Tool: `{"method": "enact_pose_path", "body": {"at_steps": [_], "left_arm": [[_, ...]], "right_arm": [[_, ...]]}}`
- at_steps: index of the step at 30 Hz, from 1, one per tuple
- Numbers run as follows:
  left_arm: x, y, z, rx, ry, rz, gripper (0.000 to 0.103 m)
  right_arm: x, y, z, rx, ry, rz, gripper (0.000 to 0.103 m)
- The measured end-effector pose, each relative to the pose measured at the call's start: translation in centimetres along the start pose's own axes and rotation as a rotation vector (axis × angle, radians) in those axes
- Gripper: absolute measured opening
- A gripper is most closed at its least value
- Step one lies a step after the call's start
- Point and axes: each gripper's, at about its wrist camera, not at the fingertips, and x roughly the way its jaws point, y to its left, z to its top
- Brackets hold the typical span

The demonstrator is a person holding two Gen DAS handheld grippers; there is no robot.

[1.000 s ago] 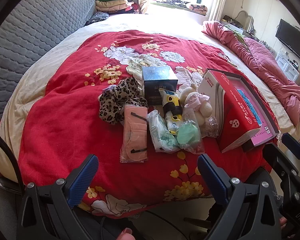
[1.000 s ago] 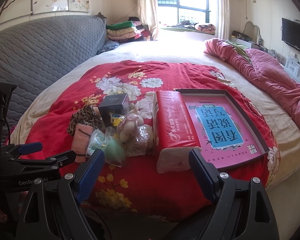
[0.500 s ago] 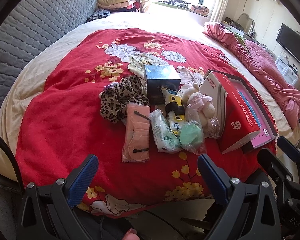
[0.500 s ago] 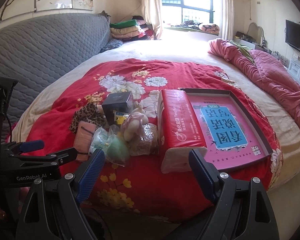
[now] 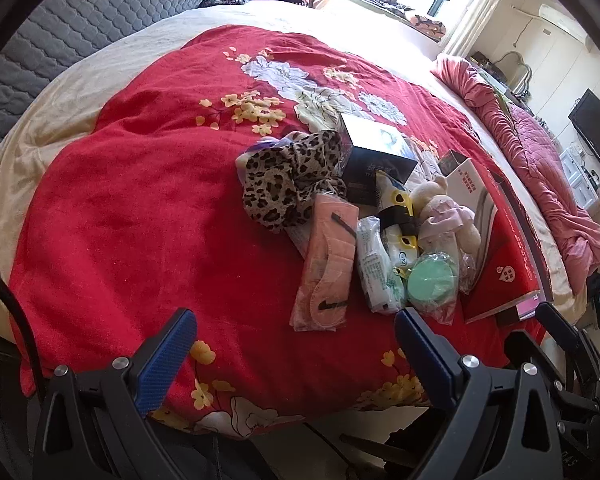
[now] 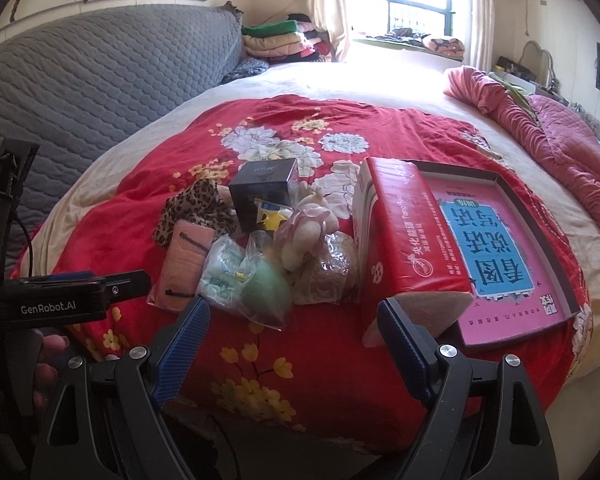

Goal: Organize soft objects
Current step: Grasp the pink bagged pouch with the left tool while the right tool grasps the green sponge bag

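A pile of soft items lies on the red floral blanket (image 5: 140,208): a leopard-print cloth (image 5: 288,176), a pink eye mask in a bag (image 5: 328,268), a white wipes pack (image 5: 376,268), a green round puff in a bag (image 5: 432,282) and a cream plush toy (image 5: 444,212). The same pile shows in the right wrist view, with the plush toy (image 6: 308,232) and green puff (image 6: 266,288). My left gripper (image 5: 296,344) is open and empty, just short of the eye mask. My right gripper (image 6: 292,326) is open and empty, near the puff.
A black box (image 5: 376,156) sits behind the pile. A red tissue pack (image 6: 404,236) leans on a dark tray (image 6: 540,236) holding a pink book (image 6: 496,240). A pink quilt (image 6: 560,140) lies at right, a grey headboard (image 6: 100,92) at left.
Both grippers have moved closer to the pile of items; the left view has tipped down and shifted left. Both stay open and empty.
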Motion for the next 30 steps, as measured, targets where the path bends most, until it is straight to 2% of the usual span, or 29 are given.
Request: {"method": "enact_pose_path", "body": {"at_steps": [3,12,16,21,24,27,28,30], "left_arm": [[1.1,0.3,0.3,-0.011,0.015,-0.015,0.095],[4.4,-0.6,1.7,0.043,0.049,-0.044,0.079],[5.4,-0.2,1.9,0.030,0.072,-0.081,0.071],[6.0,-0.1,2.1,0.027,0.085,-0.117,0.061],[6.4,0.0,2.2,0.020,0.091,-0.138,0.055],[6.7,-0.1,2.1,0.018,0.096,-0.168,0.043],[6.7,-0.1,2.2,0.017,0.100,-0.178,0.036],[7.0,-0.1,2.2,0.017,0.109,-0.199,0.032]], "right_arm": [[1.0,0.2,-0.1,-0.006,0.017,0.009,0.087],[4.7,0.8,-0.2,-0.029,0.071,0.024,0.087],[6.2,0.9,-0.1,-0.038,0.093,0.029,0.087],[7.7,1.3,0.3,-0.077,0.079,0.014,0.086],[8.5,1.5,0.4,-0.088,0.086,0.019,0.077],[9.1,1.4,0.3,-0.087,0.106,0.033,0.061],[9.2,1.3,0.3,-0.086,0.109,0.042,0.057],[9.2,1.3,0.2,-0.083,0.104,0.060,0.053]]}}
